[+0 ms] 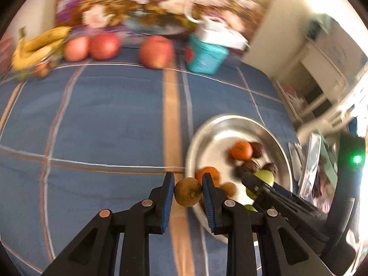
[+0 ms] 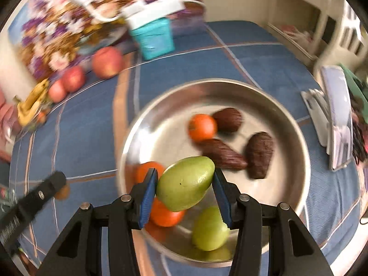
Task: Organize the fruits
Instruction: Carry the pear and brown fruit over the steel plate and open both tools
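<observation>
My left gripper (image 1: 187, 185) is shut on a small round brown fruit (image 1: 188, 191) and holds it above the blue cloth at the left rim of the steel bowl (image 1: 220, 124). My right gripper (image 2: 185, 179) is shut on a green mango (image 2: 185, 182) above the bowl (image 2: 296, 124). In the bowl lie oranges (image 2: 202, 127), dark brown fruits (image 2: 260, 154) and another green mango (image 2: 209, 228). The right gripper also shows in the left wrist view (image 1: 255, 181), and the left one in the right wrist view (image 2: 55, 181).
Three red apples (image 1: 104, 46) and a banana bunch (image 1: 36, 48) lie at the far edge of the blue checked cloth (image 1: 103, 115). A teal box with a white lid (image 1: 207, 53) stands beside them. Papers and packets (image 2: 338, 119) lie to the right of the bowl.
</observation>
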A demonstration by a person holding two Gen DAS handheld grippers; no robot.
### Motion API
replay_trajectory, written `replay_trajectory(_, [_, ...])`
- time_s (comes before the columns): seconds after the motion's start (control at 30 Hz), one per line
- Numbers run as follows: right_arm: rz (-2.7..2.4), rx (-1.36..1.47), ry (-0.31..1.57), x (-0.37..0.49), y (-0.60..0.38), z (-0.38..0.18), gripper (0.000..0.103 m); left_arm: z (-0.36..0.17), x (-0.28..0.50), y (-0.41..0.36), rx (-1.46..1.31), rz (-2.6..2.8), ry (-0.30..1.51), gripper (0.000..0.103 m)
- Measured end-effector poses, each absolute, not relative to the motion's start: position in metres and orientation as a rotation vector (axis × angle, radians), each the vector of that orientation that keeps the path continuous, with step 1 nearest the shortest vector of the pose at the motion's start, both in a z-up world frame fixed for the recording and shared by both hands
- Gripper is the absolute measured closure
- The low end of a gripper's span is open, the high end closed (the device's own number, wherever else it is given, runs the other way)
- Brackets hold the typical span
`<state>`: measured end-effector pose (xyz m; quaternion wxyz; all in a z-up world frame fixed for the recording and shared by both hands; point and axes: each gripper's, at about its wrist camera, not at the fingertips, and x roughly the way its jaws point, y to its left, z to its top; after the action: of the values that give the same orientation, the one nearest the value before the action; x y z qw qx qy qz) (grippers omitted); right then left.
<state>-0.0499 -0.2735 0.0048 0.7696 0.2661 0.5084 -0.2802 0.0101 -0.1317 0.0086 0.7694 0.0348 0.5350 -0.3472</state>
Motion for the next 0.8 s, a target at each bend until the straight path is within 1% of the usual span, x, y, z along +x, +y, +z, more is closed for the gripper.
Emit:
replay_trajectory(0.17, [-0.655,0.624,1.1,-0.063,-0.287,-0.001,0.053,-0.002,0.0,-0.152,0.139,-0.763,1.156,0.077])
replay_trajectory(0.4, [-0.659,0.632,1.138,-0.066,-0.29,-0.012,0.052,-0.012,0.007,-0.153,0.048,-0.808,1.205,0.077])
replay_trajectory(0.8, [-0.67,0.648,1.151,-0.072,-0.294,-0.02,0.052,-0.019,0.009,-0.152,0.013,-0.822,1.242,0.075])
